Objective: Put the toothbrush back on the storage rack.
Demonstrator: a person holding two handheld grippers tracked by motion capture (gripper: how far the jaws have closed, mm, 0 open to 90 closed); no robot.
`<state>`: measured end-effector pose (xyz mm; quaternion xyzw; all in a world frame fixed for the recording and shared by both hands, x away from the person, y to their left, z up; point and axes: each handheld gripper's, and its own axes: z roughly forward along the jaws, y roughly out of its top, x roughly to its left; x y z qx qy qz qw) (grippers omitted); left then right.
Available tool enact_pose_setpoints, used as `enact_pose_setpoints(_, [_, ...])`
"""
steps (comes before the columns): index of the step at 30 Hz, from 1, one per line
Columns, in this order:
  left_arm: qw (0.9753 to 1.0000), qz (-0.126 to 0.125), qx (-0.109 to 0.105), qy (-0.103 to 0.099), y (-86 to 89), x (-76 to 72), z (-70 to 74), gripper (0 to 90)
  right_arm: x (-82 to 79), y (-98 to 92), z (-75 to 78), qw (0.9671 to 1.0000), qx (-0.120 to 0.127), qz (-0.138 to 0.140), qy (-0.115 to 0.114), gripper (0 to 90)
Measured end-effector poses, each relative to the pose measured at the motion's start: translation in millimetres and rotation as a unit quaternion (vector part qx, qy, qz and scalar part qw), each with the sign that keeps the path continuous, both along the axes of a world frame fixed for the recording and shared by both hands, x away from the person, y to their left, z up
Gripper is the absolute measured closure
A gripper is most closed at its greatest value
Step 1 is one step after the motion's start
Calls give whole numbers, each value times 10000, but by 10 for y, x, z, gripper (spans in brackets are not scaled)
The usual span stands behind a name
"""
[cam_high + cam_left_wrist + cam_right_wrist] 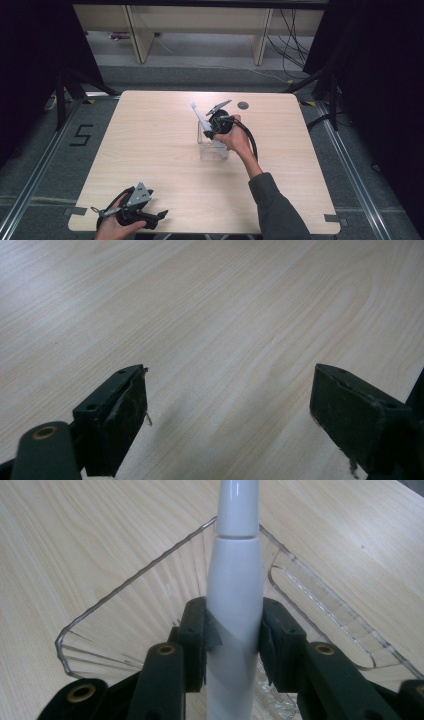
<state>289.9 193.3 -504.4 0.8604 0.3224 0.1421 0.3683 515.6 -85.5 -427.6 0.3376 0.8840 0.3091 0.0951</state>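
Right gripper pinching white plastic electric-toothbrush-like handle between both jaws, over clear plastic box mid-table; handle tip tilted up-left in high view. Left gripper at near-left edge of light wooden table, jaws spread wide, nothing between.

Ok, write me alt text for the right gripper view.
The right tongs are shut on a white, tapered, pen-like tool, its upper section running out of the top of the frame. Behind it sits a clear plastic container on a light wooden table.
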Motion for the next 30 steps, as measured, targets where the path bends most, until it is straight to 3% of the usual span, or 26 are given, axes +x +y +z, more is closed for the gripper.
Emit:
enact_pose_setpoints(2, [10000, 1, -1, 0, 1, 0, 0, 150, 2, -6, 4, 9999, -74, -145, -49, 655])
enact_pose_setpoints(3, [10000, -3, 2, -4, 1, 1, 0, 150, 25, -11, -15, 9998, 96, -62, -150, 624])
enact_pose_setpoints(4, [10000, -3, 2, -4, 1, 1, 0, 150, 8, -18, 13, 9999, 67, -131, -45, 612])
enact_pose_setpoints(6, [10000, 1, 8, -7, -1, 0, -1, 150, 14, -32, 19, 9996, 120, -100, -223, 599])
enact_pose_setpoints(7, [10000, 1, 14, -5, -1, 0, -1, 150, 6, -44, 45, 9997, 152, -41, -183, 587])
enact_pose_setpoints(8, [10000, -1, 17, -7, -2, 0, 0, 150, 14, -55, 39, 9993, 171, -8, -344, 577])
enact_pose_setpoints(9, [10000, 0, 14, -8, -2, 0, 0, 150, -17, -63, 80, 9996, 144, -179, -169, 567])
enact_pose_setpoints(10, [10000, 3, 16, -5, -2, 0, 0, 150, -7, -67, 64, 9993, 185, -121, -316, 561])
enact_pose_setpoints(11, [10000, -13, 53, -8, 3, 2, 1, 150, -28, -80, 100, 9995, 227, -98, -179, 555])
enact_pose_setpoints(12, [10000, 1, 37, -7, 0, 1, -1, 149, -2, -101, 94, 9988, 190, 118, -436, 546])
enact_pose_setpoints(16, [10000, -1, 38, -5, 0, 2, -2, 150, -44, -110, 135, 9984, 342, 37, -454, 530])
enact_pose_setpoints(17, [9999, 50, -112, 25, -19, -8, -13, 149, -72, -133, 177, 9982, 350, 56, -476, 517])
enact_pose_setpoints(30, [9999, 52, -116, 41, -22, -7, -16, 149, -155, -219, 239, 9967, 505, 84, -631, 479])
